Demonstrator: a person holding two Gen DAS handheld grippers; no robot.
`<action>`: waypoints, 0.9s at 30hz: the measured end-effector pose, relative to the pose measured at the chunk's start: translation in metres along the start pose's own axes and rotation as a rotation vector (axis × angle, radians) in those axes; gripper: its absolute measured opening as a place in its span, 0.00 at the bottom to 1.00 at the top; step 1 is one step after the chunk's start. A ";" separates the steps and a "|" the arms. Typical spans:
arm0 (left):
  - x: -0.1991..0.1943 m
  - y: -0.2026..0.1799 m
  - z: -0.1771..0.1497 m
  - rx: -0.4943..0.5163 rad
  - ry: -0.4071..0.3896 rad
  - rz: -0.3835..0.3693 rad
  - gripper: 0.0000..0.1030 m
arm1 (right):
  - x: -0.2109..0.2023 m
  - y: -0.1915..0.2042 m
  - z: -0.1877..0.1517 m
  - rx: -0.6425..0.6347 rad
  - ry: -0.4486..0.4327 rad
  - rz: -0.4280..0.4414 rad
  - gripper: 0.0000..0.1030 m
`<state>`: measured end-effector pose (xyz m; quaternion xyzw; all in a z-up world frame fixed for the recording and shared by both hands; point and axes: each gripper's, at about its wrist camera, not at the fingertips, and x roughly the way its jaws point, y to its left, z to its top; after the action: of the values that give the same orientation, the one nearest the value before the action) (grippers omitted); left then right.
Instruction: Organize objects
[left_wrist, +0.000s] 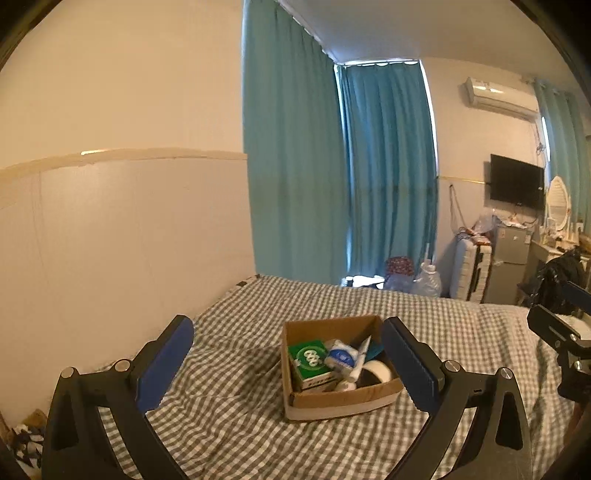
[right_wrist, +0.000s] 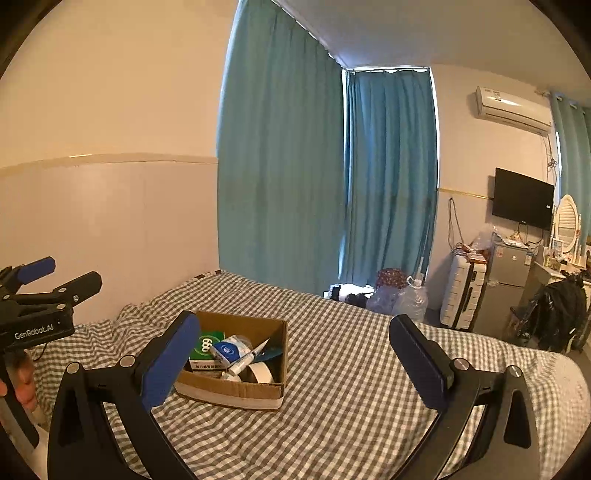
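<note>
Left wrist view: a checked bed (left_wrist: 424, 314) carries an open cardboard box (left_wrist: 343, 400) holding a green carton (left_wrist: 308, 358), tube and tape, apparently already gathered. Left gripper (left_wrist: 288, 363) and right gripper (right_wrist: 295, 365) hover above, spread wide, empty.

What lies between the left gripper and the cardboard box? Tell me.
Only bare checkered bedsheet. The left wrist view shows the open left gripper short of the cardboard box, nothing else between them.
</note>
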<state>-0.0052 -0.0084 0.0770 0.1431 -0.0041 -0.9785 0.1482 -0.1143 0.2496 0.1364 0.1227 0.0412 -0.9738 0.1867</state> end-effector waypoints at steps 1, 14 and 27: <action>0.003 0.001 -0.006 0.001 0.007 0.007 1.00 | 0.004 0.000 -0.007 0.003 0.006 0.008 1.00; 0.029 -0.013 -0.042 0.024 0.097 -0.033 1.00 | 0.044 -0.005 -0.045 0.015 0.065 0.028 1.00; 0.024 -0.016 -0.043 0.007 0.117 -0.041 1.00 | 0.046 -0.009 -0.046 0.044 0.073 0.038 1.00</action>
<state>-0.0198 0.0009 0.0285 0.2005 0.0040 -0.9714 0.1275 -0.1488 0.2474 0.0800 0.1628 0.0241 -0.9657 0.2010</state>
